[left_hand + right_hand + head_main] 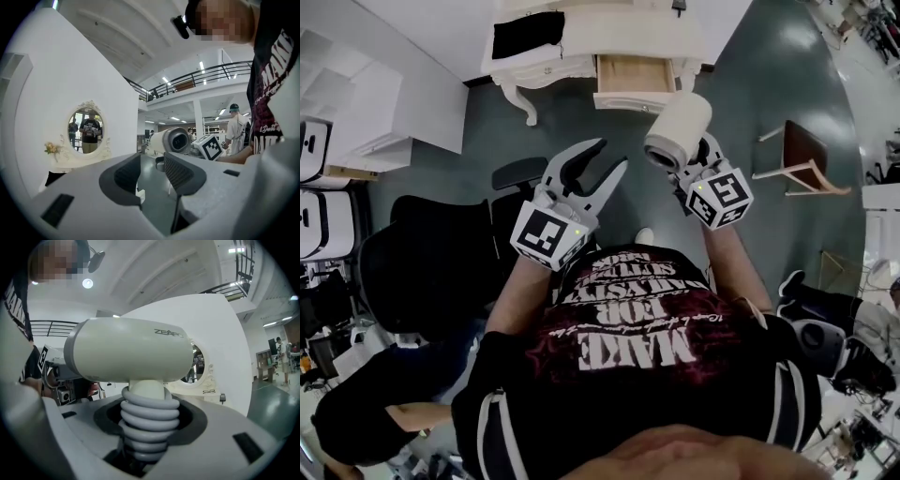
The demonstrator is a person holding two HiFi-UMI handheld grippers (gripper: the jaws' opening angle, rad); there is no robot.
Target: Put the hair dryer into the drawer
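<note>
surface: dark grey-green floor [750, 84] | stood on it: cream carved dressing table [546, 71], brown wooden chair [802, 152] | laid on tabletop: black cloth [528, 34] | pulled open from table: light wooden drawer [635, 77]

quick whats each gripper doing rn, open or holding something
Left gripper: open, nothing between its jaws.
Right gripper: shut on the hair dryer, by its handle.
</note>
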